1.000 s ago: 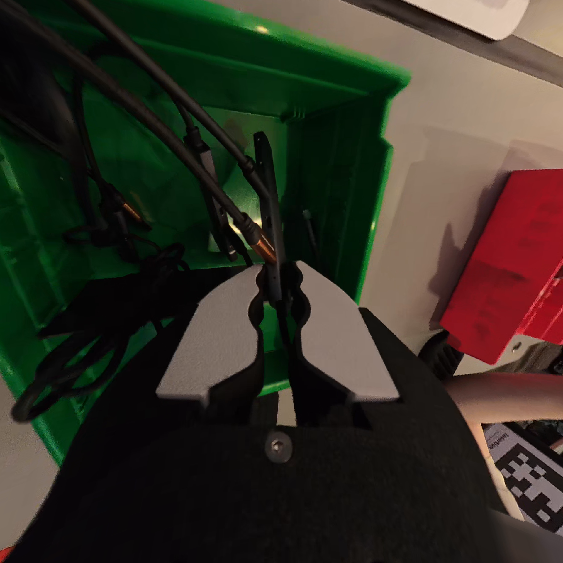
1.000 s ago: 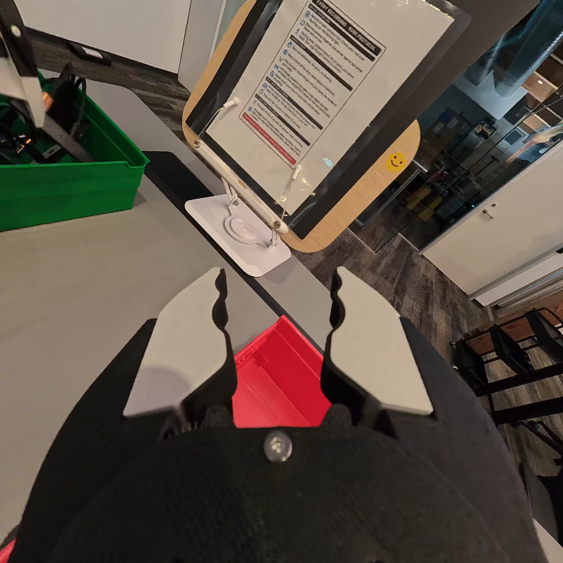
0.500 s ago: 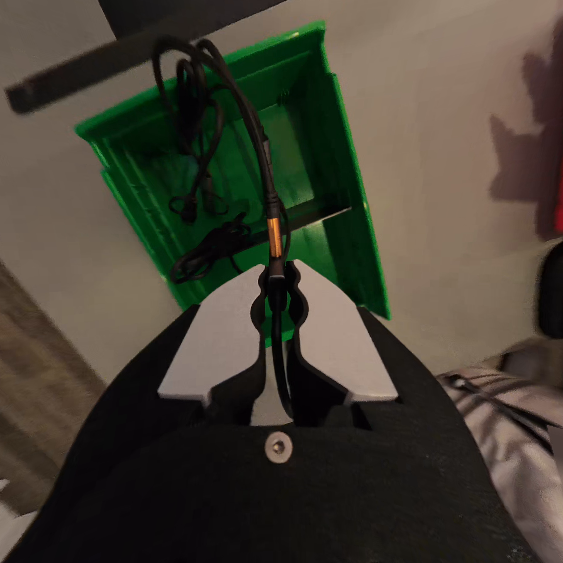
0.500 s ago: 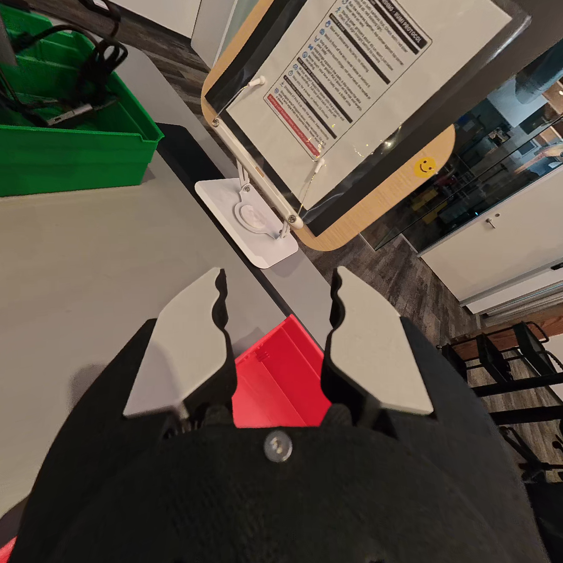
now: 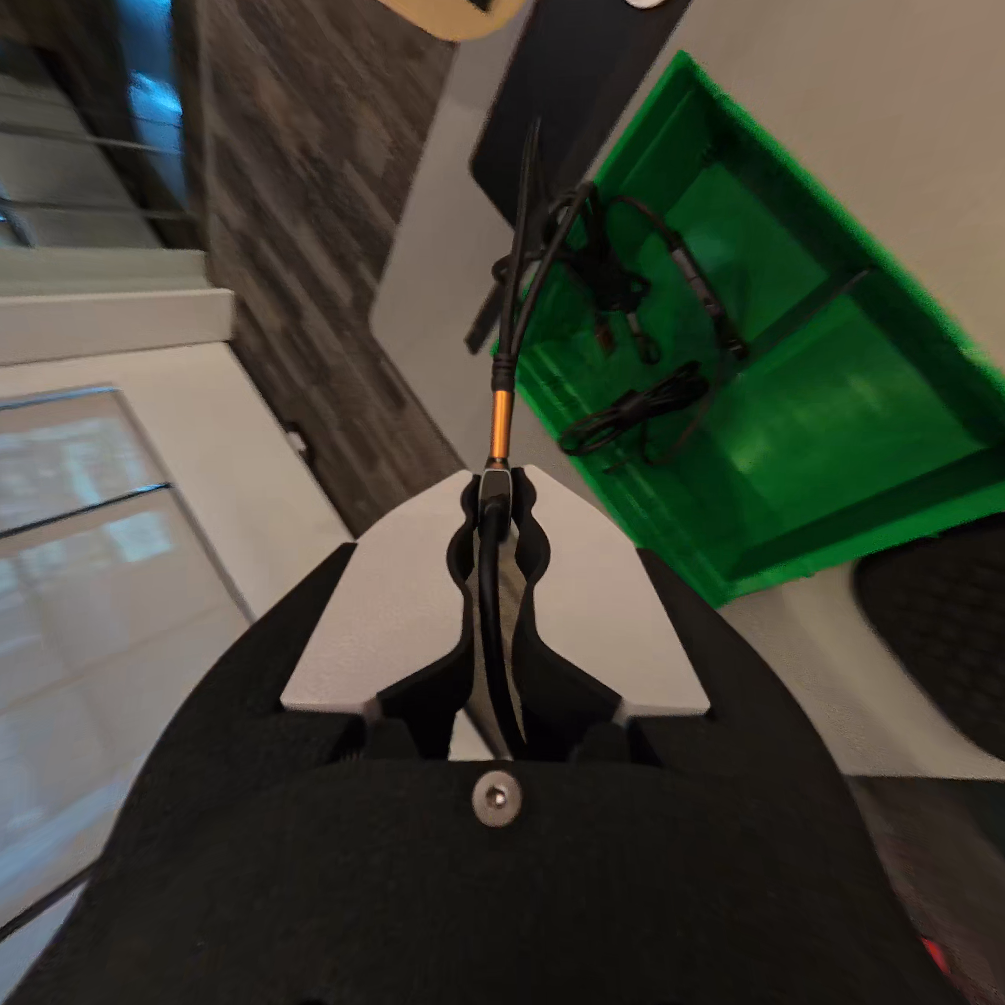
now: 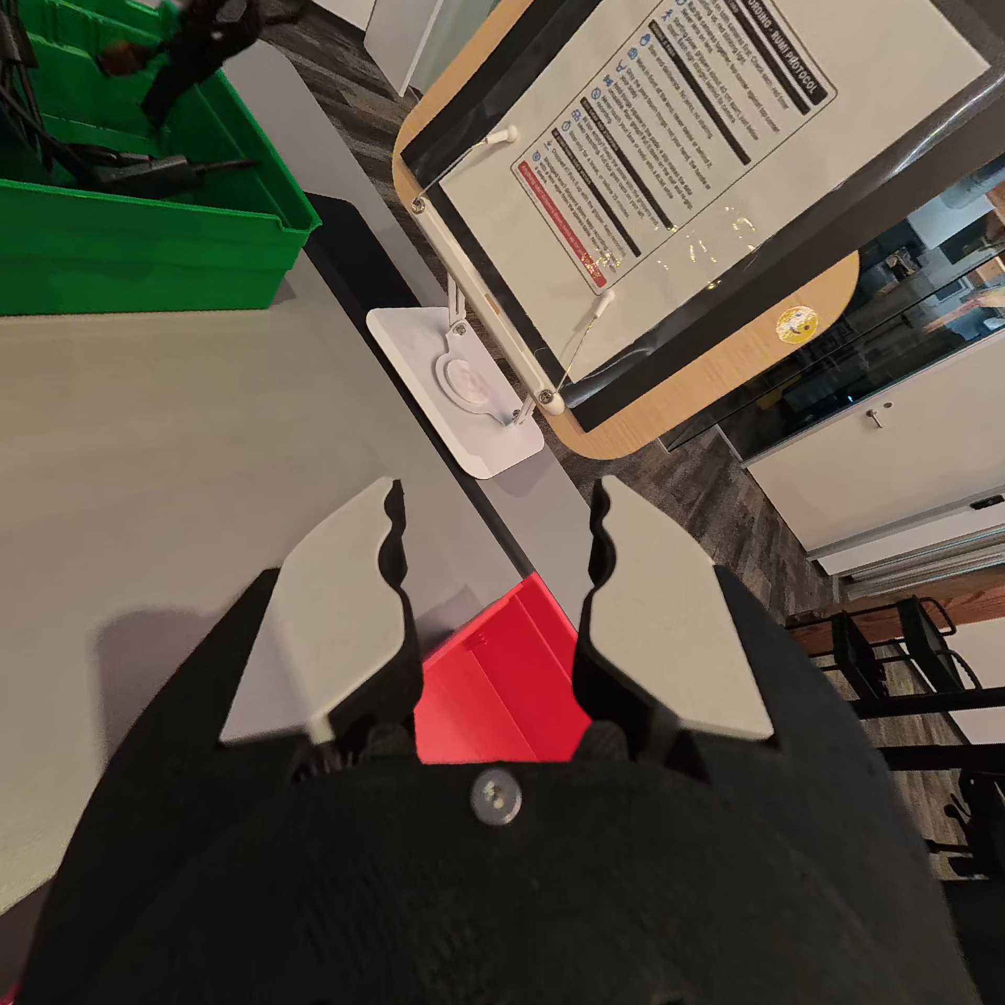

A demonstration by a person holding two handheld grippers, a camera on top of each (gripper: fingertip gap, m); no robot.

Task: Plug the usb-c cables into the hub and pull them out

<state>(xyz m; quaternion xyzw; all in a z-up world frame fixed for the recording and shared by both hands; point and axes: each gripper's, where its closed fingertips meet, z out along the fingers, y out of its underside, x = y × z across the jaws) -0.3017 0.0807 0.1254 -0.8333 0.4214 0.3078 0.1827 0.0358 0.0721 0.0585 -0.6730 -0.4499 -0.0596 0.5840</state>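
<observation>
**Hub held in the left gripper, right gripper empty**

Hub (image 5: 496, 497), a slim grey body seen end-on, sits clamped between the tips of the left gripper (image 5: 496, 478), whose fingers (image 5: 391, 598) are closed tight on it. One black cable (image 5: 492, 609) runs from the hub back through the gap between the fingers toward the gripper body. Ahead of the tips, an orange-sleeved plug (image 5: 499, 424) stands in the hub's far end, its black cord trailing forward to the green bin (image 5: 897, 348). More black cables (image 5: 636, 413) lie inside that bin, ahead and to the right.

The right gripper (image 6: 496, 492) is spread wide and holds nothing. A red bin (image 6: 500, 680) shows below, between its fingers, on the grey table (image 6: 163, 435). A white stand (image 6: 457, 391) carrying a printed sheet (image 6: 680, 152) lies ahead.
</observation>
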